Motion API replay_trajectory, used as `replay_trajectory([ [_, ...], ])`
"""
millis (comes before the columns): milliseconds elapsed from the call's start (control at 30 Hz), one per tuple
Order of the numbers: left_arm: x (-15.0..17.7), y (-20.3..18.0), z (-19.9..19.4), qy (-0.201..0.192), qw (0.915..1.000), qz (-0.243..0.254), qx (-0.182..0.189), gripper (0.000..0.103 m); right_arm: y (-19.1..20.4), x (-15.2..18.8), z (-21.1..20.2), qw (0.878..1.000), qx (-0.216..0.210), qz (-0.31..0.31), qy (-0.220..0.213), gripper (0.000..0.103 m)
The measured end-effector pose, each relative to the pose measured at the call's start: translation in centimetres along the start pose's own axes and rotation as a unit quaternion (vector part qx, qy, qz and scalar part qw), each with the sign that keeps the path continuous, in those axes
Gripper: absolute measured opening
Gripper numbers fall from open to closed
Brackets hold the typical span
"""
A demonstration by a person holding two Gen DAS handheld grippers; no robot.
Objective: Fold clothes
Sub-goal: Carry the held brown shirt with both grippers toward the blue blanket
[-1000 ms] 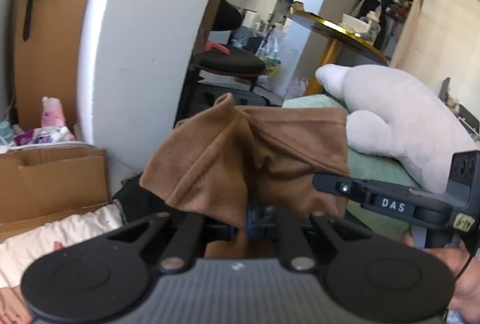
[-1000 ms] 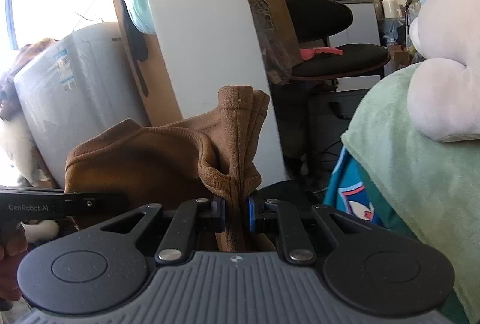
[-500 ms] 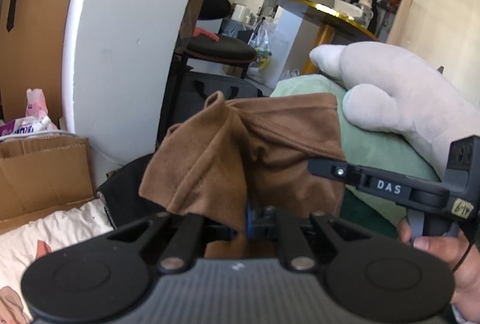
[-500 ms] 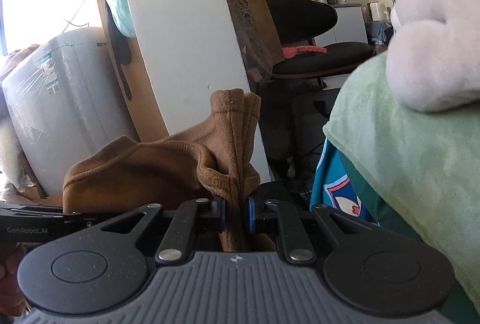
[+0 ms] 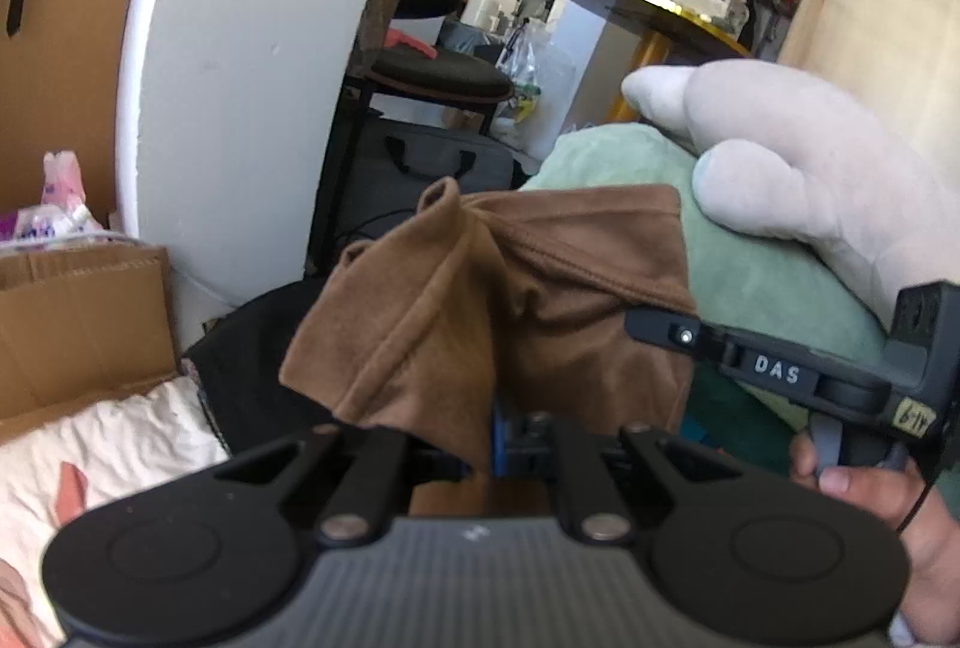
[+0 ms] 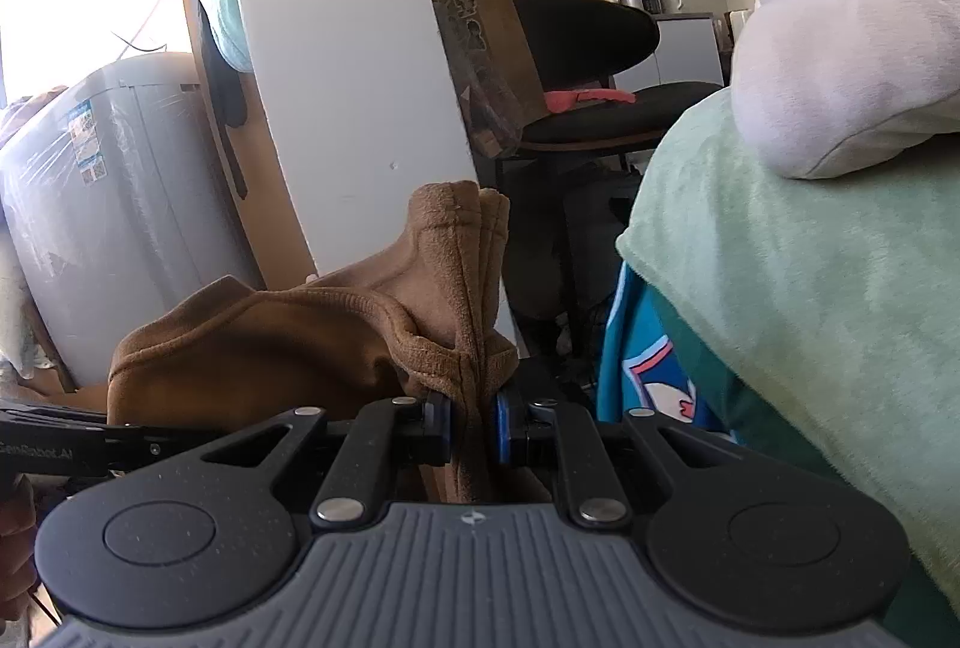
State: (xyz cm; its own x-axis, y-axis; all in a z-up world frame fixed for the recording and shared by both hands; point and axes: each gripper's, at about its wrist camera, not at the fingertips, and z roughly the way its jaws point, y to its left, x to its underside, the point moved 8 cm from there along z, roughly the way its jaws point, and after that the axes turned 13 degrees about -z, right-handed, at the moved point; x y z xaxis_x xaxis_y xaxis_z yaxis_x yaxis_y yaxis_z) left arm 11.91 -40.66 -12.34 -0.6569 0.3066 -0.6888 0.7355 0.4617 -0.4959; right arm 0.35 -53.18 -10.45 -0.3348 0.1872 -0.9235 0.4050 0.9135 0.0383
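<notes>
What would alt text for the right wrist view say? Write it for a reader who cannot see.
The right hand-held gripper is shut on a bunched fold of a brown garment, which stretches left toward the left hand-held gripper. A pale green blanket with a white plush toy on it fills the right; a black chair stands behind.

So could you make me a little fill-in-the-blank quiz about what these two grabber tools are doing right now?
1. Both grippers are clamped on one garment whose colour is ____.
2. In the right wrist view, the right gripper pinches a bunched ____ of that cloth.
3. The white plush toy lies on a blanket coloured pale ____.
4. The box at the left is made of ____.

Missing words: brown; edge; green; cardboard
</notes>
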Motion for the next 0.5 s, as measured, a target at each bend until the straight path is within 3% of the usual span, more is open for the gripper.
replay_trajectory([
  [267,0.4,-0.8,1.9,-0.01,0.9996,-0.01,0.023,0.008,-1.6,0.3,-0.6,0.999,0.026,-0.026,-0.004,0.013],
  [500,0.4,-0.2,4.1,-0.016,0.9994,-0.022,0.021,0.008,-2.7,0.4,1.2,0.998,0.039,-0.055,0.002,0.013],
])
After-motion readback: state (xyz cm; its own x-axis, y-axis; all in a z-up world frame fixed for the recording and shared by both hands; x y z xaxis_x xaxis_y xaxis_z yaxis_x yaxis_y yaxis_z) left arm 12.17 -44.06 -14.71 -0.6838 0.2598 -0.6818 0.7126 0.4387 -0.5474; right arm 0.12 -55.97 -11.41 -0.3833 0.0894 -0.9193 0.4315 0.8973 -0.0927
